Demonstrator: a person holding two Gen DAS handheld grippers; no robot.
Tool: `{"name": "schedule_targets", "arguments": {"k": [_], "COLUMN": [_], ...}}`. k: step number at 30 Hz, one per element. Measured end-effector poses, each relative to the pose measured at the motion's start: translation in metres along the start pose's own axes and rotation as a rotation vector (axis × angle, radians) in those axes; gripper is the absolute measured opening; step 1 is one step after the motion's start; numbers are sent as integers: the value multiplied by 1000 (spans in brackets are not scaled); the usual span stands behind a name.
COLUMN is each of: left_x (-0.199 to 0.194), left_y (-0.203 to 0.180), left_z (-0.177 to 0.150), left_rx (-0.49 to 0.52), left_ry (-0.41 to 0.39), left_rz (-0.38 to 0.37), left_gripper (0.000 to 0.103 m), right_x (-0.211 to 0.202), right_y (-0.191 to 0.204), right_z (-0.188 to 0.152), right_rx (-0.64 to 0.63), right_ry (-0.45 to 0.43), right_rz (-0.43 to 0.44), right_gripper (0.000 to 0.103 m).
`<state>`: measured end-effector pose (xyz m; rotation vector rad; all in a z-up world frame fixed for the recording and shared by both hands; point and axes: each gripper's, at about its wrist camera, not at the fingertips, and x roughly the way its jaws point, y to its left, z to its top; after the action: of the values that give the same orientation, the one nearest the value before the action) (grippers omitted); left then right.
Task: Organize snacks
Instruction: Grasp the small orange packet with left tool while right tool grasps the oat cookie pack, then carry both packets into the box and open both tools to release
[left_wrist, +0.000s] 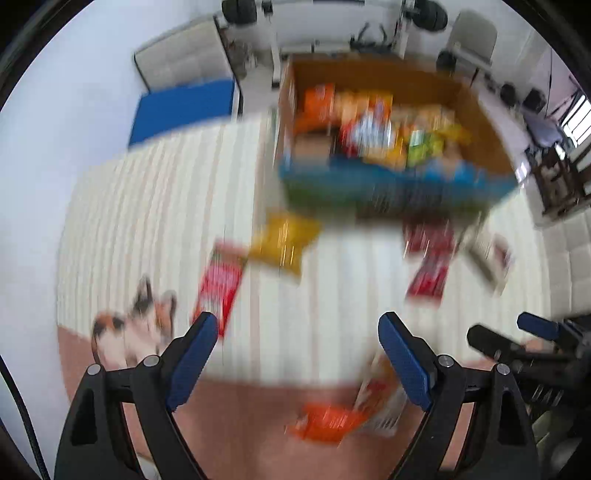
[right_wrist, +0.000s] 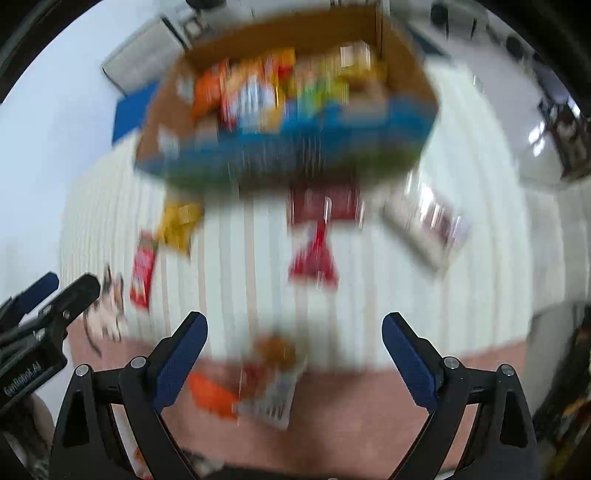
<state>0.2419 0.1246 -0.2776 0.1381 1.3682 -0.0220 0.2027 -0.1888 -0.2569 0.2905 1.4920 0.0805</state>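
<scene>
Snacks lie scattered over a cream striped mat in two heavily blurred wrist views, while many more packets fill an open cardboard box standing in the upper middle of both frames, its near wall printed in blue and green. In the left wrist view, a yellow bag sits just below the box's left corner, a red packet lies beside it to the lower left, a dark red packet rests right of centre, and a pale wrapper lies further right. An orange packet and a pale pouch overlap on the brownish border at the bottom of the mat. A calico cat figure, too smeared to make out clearly, shows at lower left. The left gripper has its blue-padded fingers spread wide apart, with nothing between them. In the right wrist view, the right gripper likewise stands wide open and empty, above the orange packet and pale pouch, with the dark red packet in mid-frame and the box at the top. Each gripper appears at the lower edge of the other's view.
</scene>
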Motion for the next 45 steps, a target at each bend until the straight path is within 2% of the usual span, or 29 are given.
{"name": "schedule_targets", "arguments": {"k": [2,4,9,11,13,14,15,16,17,19,21,23,25,31,32,34,41,45], "left_x": [24,46,90,101,110,115,118,123,127,128,128,131,134,158,157,157,153,161], "left_y": [8,13,3,-7,-21,-26,-28,-28,-26,-21,-12,2,14,26,24,20,16,9], "left_z": [-35,-68,-115,-124,-127,-128,-128,-126,-125,-124,-125,-126,-128,-131,-132,-134,-135,-137], "left_rx": [14,26,60,86,136,152,150,133,116,81,54,4,-34,-121,-121,-100,-94,-81], "left_ry": [85,158,246,254,237,232,234,245,255,240,230,233,239,330,316,322,315,304], "left_rz": [-19,-36,-104,-122,-126,-106,-117,-134,-135,-146,-117,-134,-134,-204,-203,-190,-172,-127], "left_gripper": [89,89,89,89,88,80,71,50,48,48,48,48,48,49,50,49,49,47], "right_x": [27,43,72,80,83,86,87,88,90,93,100,112,126,163,166,165,160,160], "right_y": [-5,-6,-12,-15,-18,-22,-24,-25,-24,-21,-13,-5,6,32,35,42,23,16], "right_z": [-27,-45,-71,-76,-79,-81,-83,-83,-85,-88,-91,-91,-89,-91,-94,-97,-112,-117], "right_rx": [36,53,87,91,96,111,125,133,136,140,140,149,168,167,161,101,10,12], "right_ry": [88,127,159,137,118,125,133,140,150,161,177,199,220,270,279,257,265,265], "right_rz": [33,36,33,-10,-46,-46,-39,-34,-28,-27,-24,-16,-9,-20,-25,-90,-140,-124], "right_gripper": [98,98,97,95,93,92,92,92,92,92,92,88,88,86,82,71,69,70]}}
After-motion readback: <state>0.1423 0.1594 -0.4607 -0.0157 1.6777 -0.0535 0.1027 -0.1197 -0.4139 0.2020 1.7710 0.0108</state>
